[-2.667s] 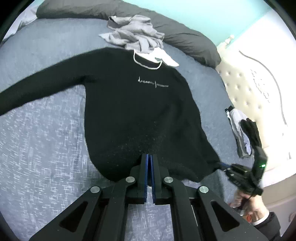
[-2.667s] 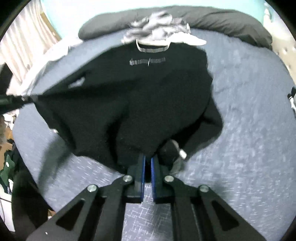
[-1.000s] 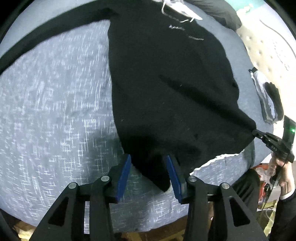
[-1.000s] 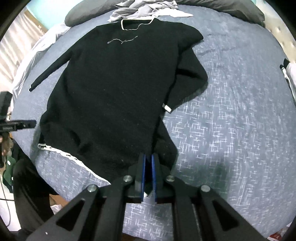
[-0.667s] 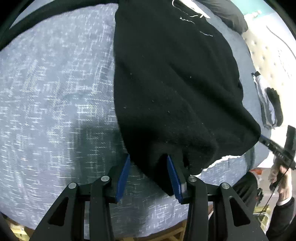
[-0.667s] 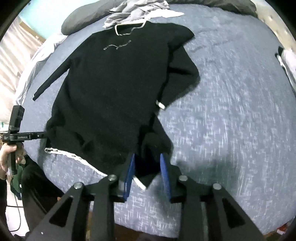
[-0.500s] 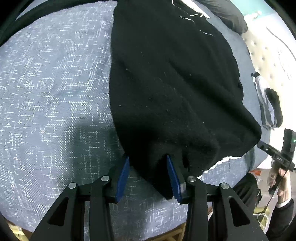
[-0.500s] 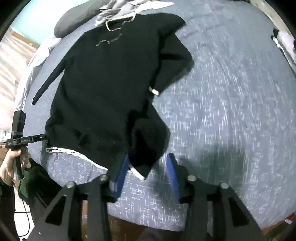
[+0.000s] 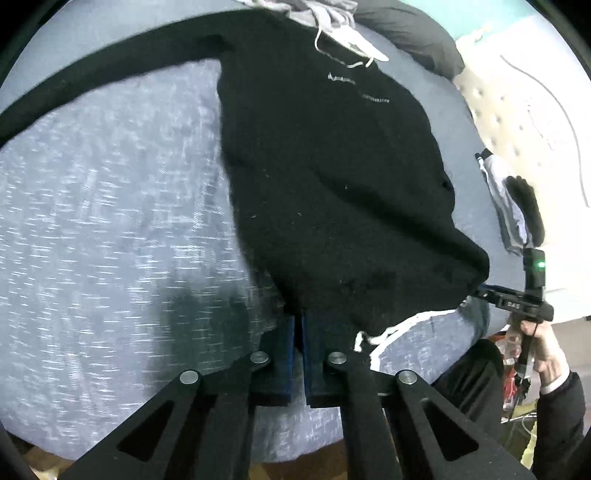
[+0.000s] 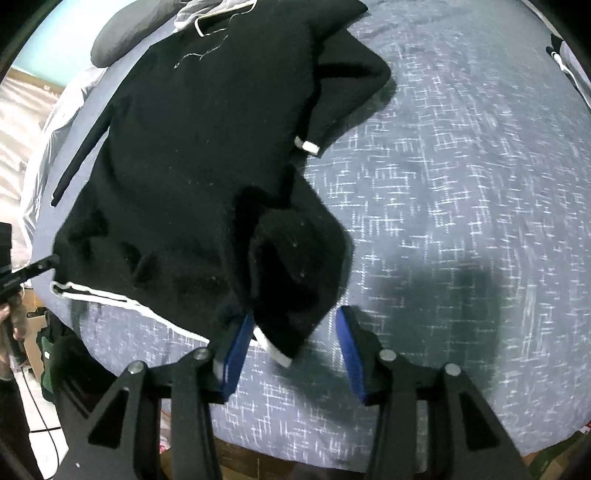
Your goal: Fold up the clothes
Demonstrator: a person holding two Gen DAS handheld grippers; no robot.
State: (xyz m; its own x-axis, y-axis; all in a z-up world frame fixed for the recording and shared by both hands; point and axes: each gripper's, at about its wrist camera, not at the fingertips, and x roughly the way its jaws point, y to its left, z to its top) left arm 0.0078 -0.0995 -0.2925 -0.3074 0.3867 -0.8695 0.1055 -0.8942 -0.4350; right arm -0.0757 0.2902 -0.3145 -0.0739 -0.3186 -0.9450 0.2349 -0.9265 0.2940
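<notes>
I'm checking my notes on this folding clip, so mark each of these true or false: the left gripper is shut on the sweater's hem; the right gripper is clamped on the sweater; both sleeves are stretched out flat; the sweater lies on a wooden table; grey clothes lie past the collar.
1. The left gripper is shut on the hem of the black sweater. True.
2. The right gripper is clamped on the sweater. False: its jaws stand open, a hem corner lying loose between them.
3. Both sleeves are stretched out flat. False: one sleeve is folded back beside the body.
4. The sweater lies on a wooden table. False: on a bed with a blue-grey cover.
5. Grey clothes lie past the collar. True.
</notes>
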